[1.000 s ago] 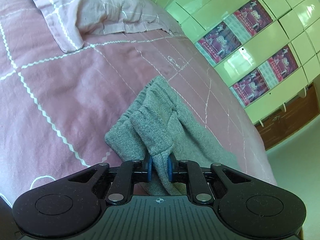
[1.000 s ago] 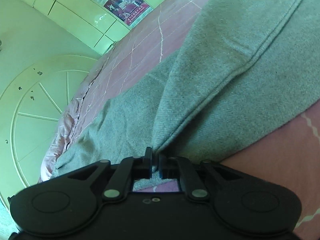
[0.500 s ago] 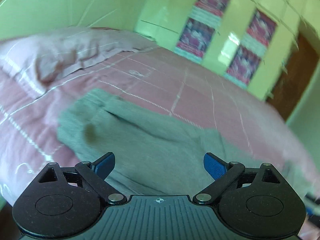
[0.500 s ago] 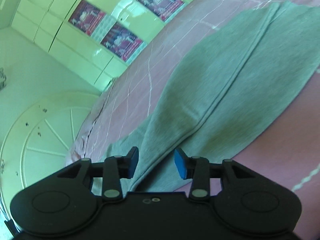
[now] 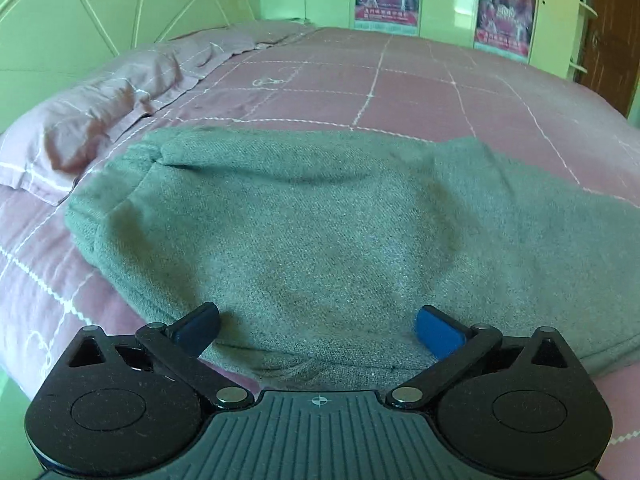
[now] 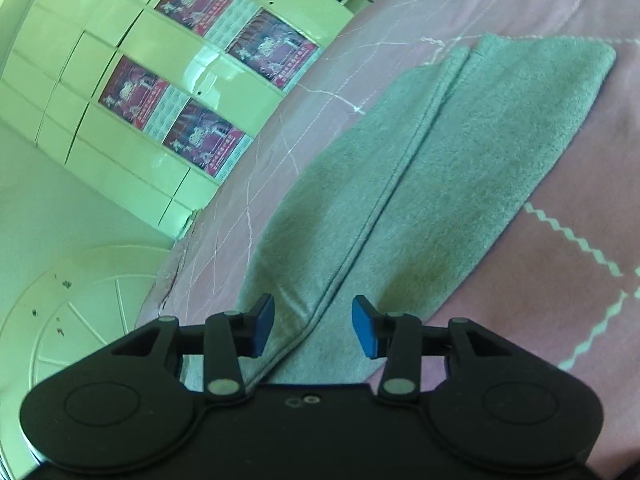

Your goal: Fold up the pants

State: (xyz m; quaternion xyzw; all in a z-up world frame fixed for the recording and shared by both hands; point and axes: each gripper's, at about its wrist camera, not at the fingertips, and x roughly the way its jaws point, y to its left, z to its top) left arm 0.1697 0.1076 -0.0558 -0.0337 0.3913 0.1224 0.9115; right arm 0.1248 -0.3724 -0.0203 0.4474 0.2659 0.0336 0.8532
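Lying flat across one pink bed (image 5: 420, 92), one pair of grey pants (image 5: 304, 216) is folded lengthwise, its two layers meeting along a long seam in the right wrist view, with the gathered waistband end at the left in the left wrist view. At the far left of that view one pink pillow (image 5: 104, 108) sits beside the waistband, not touching it as far as can be seen. The left hand-held gripper (image 5: 316, 326) has just been opening and now stands wide, both blue pads clear of the cloth beneath. Behind the bed, four red posters (image 6: 208, 136) hang on the pale cabinet doors (image 6: 120, 160). The right hand-held gripper (image 6: 313, 328) has also just been opening; its jaws stand partly apart, the pants seam running between them ungripped.
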